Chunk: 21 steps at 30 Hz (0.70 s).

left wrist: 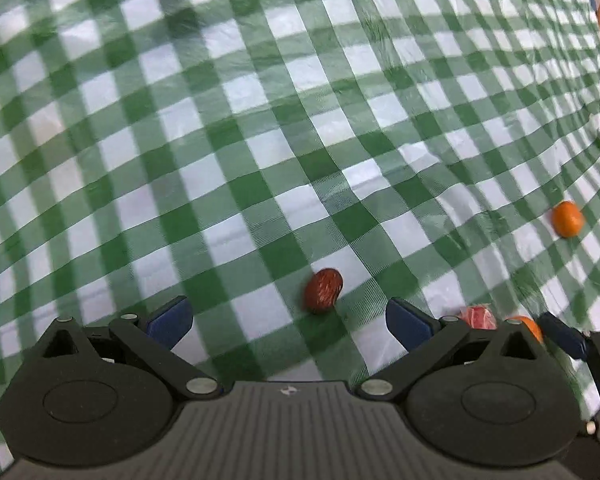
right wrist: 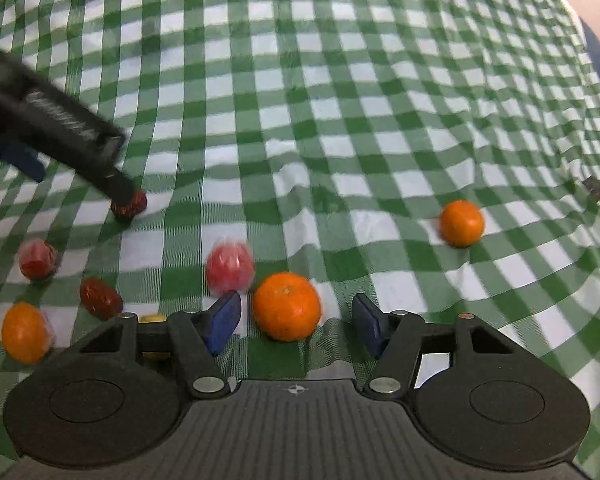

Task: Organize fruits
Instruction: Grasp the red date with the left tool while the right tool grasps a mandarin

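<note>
Surface: a green-and-white checked cloth (right wrist: 340, 128) covers it, creased in places.
Left tool (left wrist: 288, 320): its blue fingers are spread wide, nothing between the pads; it hangs low over the cloth.
Date by left tool: a brown-red date (left wrist: 323, 290) lies on the cloth just ahead of the gap between the fingers, nearer the right finger, touching neither.
Right tool (right wrist: 296, 322): its fingers stand half apart, one on each side of a tangerine (right wrist: 287, 306); a gap shows on both sides, so the pads do not press it.
Tangerine: it rests on the cloth between the right tool's fingers, closer to the left finger.
Other tangerines: one (right wrist: 461, 223) lies well apart to the right; another (right wrist: 24, 332) sits near the left edge.
Red wrapped fruits: one (right wrist: 231, 266) lies just behind the right tool's left finger, blurred; a second (right wrist: 37, 259) lies farther left.
Second date: a dark red date (right wrist: 100, 298) lies between the left tangerine and the right tool.
Yellow item: a small piece (right wrist: 152, 318) shows behind the tool's linkage; what it is cannot be told.
</note>
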Tool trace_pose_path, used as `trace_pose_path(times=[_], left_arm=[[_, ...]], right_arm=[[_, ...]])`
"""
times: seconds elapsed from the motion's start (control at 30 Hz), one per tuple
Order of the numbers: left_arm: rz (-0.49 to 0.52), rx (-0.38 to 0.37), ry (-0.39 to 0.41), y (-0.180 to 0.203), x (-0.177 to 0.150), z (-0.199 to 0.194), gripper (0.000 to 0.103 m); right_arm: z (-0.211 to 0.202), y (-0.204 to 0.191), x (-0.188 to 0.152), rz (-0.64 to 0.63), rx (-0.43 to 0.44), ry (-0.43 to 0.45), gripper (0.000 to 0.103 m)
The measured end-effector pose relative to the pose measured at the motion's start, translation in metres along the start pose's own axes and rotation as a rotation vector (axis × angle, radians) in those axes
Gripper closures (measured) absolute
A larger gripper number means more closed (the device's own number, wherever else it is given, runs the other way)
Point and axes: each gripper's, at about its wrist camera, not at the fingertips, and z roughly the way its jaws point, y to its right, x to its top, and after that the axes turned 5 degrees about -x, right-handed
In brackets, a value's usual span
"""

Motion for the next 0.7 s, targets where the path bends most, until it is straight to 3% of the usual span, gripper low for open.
trace_pose_path(times=[0.1,0.13,0.17,0.23,0.27,0.3,0.47,0.57,0.7], left_arm=[[-0.011,0.017,-0.021,-0.003,0.003,0.017,0.001],[-0.024,0.024,-0.023,-0.005,0.004,0.021,0.005],[-0.032,0.028,-0.023,-0.007,0.005,0.024,0.019],[-0.042,0.007,-0.030,-0.010,0.006,0.027,0.043],[-0.049,-0.014,-0.019,-0.011,0.006,0.024,0.069],[-0.042,-0.024,-0.013,-0.010,0.005,0.021,0.081],[-0.047,-0.026,0.028,-0.017,0.002,-0.012,0.081],[-0.078,-0.004,0.078,-0.031,-0.001,-0.053,0.081],[-0.143,0.050,0.119,-0.055,-0.020,-0.119,0.081]], right_arm=[[0.003,-0.002,-0.001,-0.002,0.001,0.019,0.039],[0.004,-0.002,-0.001,0.001,0.001,0.021,0.039],[0.004,-0.002,-0.001,0.002,0.002,0.024,0.041],[0.005,-0.004,-0.001,-0.002,0.001,0.032,0.058],[0.001,-0.003,-0.001,-0.003,-0.005,0.036,0.066],[0.000,-0.002,-0.001,-0.001,-0.004,0.037,0.067],[-0.010,0.008,0.000,0.053,-0.044,0.104,0.068],[-0.015,0.021,0.001,0.102,-0.120,0.158,0.068],[-0.021,0.035,0.000,0.145,-0.200,0.166,0.068]])
